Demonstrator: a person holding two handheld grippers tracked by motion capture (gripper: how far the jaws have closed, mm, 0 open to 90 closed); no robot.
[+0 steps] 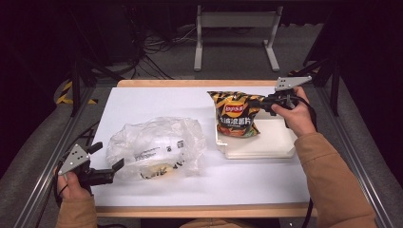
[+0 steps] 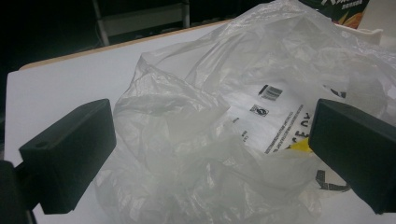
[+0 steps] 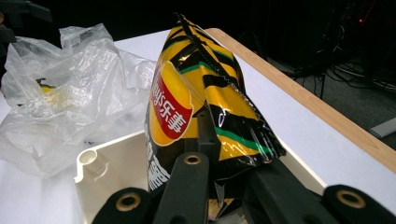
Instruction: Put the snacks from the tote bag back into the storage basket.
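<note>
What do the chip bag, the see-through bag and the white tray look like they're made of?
Chip bag: glossy printed plastic film, judging by its sharp highlights and crimped seam. Clear bag: thin, soft translucent plastic, heavily crinkled, with printed text. Tray: likely rigid moulded plastic, matte off-white, with rounded corners.

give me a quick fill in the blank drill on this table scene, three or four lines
1. The right gripper is shut on a ____ bag.
2. The chip bag hangs over a white ____.
3. The left gripper, jaws ____, points at the clear plastic bag.
4. The tray sits on a white table to the ____ of the plastic bag.

Missing words: chip; tray; open; right
</note>
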